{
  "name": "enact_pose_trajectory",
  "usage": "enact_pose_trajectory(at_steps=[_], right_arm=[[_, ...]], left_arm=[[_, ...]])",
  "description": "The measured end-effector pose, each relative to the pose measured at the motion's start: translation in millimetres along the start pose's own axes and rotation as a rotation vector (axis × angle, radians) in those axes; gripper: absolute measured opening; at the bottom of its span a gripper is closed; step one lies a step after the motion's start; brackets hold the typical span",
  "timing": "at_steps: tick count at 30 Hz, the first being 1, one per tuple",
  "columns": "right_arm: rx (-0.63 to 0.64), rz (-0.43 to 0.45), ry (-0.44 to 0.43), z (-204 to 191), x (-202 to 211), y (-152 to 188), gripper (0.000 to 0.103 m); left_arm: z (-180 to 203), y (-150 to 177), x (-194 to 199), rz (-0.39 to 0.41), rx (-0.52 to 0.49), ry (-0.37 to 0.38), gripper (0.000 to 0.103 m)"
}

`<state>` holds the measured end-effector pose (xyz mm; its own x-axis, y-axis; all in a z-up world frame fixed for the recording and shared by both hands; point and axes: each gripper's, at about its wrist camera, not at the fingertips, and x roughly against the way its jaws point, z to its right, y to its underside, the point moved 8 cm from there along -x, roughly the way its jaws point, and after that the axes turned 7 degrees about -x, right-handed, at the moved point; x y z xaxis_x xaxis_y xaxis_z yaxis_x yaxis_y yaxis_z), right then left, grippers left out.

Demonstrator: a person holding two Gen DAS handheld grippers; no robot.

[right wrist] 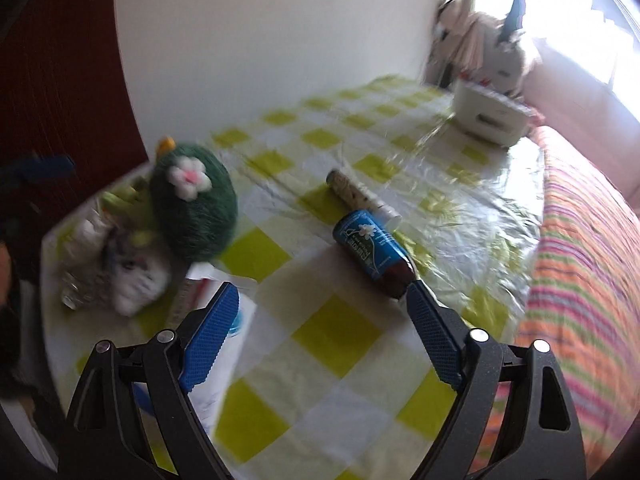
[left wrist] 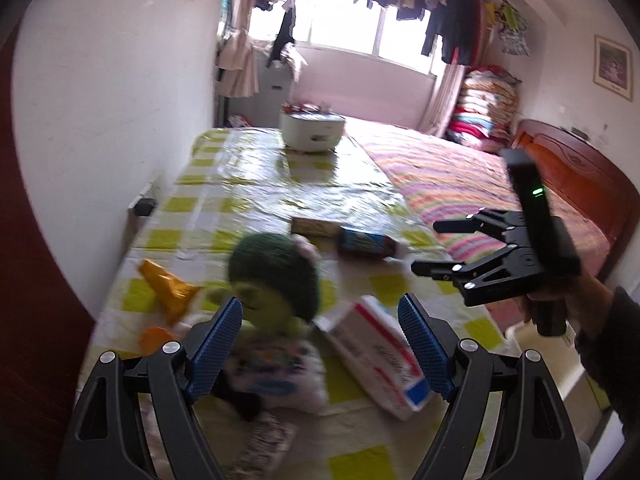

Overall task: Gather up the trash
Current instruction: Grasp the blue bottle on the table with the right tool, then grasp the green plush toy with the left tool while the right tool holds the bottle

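L gripper (left wrist: 320, 344) fingers spread, nothing held, over carton (left wrist: 376, 356); R gripper (right wrist: 320, 336) fingers spread too, bottle (right wrist: 374, 250) at 12 o'clock on bench (right wrist: 336, 336).

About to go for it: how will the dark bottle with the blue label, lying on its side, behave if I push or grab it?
The dark bottle with the blue label lies on its side on glossy plastic sheeting, so it will probably roll or slide if nudged. It looks rigid, so the open right hand-held gripper should probably close across the body.
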<state>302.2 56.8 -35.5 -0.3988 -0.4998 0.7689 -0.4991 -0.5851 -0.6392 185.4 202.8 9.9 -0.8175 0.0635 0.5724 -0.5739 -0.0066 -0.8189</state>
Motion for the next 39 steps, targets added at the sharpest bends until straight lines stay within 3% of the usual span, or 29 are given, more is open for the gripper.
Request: enact_pose_trajectory(at_steps=[9, 12, 16, 18, 23, 27, 31, 39], right_arm=[[0.166, -0.186, 0.102, 14, -80, -23, 0.081], [0.164, -0.239, 0.107, 25, -96, -29, 0.071], [0.150, -0.315, 0.103, 34, -114, -26, 0.070], [0.149, -0.347, 0.101, 35, -121, -22, 0.059], [0.083, -0.328, 0.114, 39, -117, -19, 0.053], [-0.045, -0.216, 0.058, 39, -86, -16, 0.050], [-0.223, -0.002, -0.037, 35, -21, -9, 0.047], [-0.390, 0.389, -0.200, -21, 119, 57, 0.047]], left_arm=[[-42, 1, -2, -0.009, 0.077, -0.043, 0.078], [-42, 1, -3, -0.015, 0.067, -0.054, 0.078], [-43, 0, -5, -0.019, 0.063, -0.052, 0.078], [-45, 0, -6, -0.021, 0.073, -0.039, 0.078], [-55, 1, -10, -0.035, 0.109, -0.035, 0.078], [-59, 2, -11, -0.045, 0.128, -0.039, 0.078], [-52, 4, -17, -0.065, 0.106, -0.039, 0.078], [-24, -9, -57, -0.152, 0.027, -0.009, 0.078]])
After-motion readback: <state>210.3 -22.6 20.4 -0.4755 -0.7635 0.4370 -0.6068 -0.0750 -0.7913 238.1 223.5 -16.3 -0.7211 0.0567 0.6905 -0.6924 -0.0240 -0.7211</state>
